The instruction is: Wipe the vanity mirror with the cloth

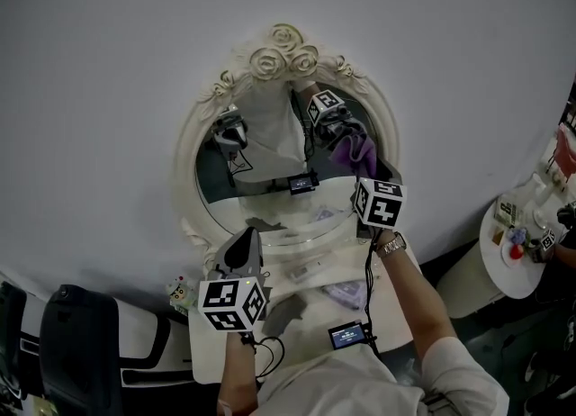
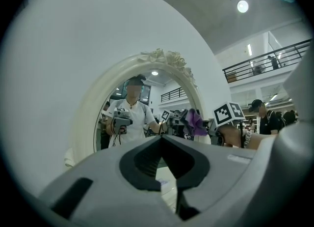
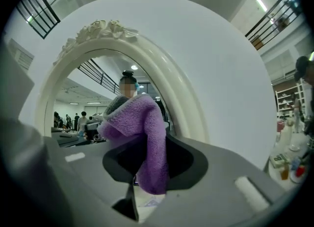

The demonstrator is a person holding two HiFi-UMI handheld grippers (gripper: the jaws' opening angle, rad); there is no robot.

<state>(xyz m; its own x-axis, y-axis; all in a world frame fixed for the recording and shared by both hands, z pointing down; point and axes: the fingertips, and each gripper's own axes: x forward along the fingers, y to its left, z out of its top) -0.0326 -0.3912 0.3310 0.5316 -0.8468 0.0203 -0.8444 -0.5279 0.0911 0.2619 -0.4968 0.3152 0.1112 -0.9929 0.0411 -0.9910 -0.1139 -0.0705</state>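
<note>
The oval vanity mirror, in an ornate white frame (image 1: 187, 158) (image 2: 87, 115) (image 3: 47, 86), stands against the white wall. My right gripper (image 1: 367, 176) (image 3: 146, 141) is shut on a purple cloth (image 1: 354, 151) (image 3: 140, 127), held up at the right side of the glass. The cloth folds over the jaws and hangs down between them. My left gripper (image 1: 241, 245) (image 2: 161, 138) is lower, in front of the mirror's bottom left edge, with its jaws together and nothing in them. The glass reflects both grippers and the person.
A white table (image 1: 297, 320) under the mirror carries a pale purple item (image 1: 347, 295) and a small screen device (image 1: 347, 335). A small figurine (image 1: 180, 293) sits at its left. A round side table (image 1: 500, 270) with bottles stands right; a black chair (image 1: 81, 351) stands left.
</note>
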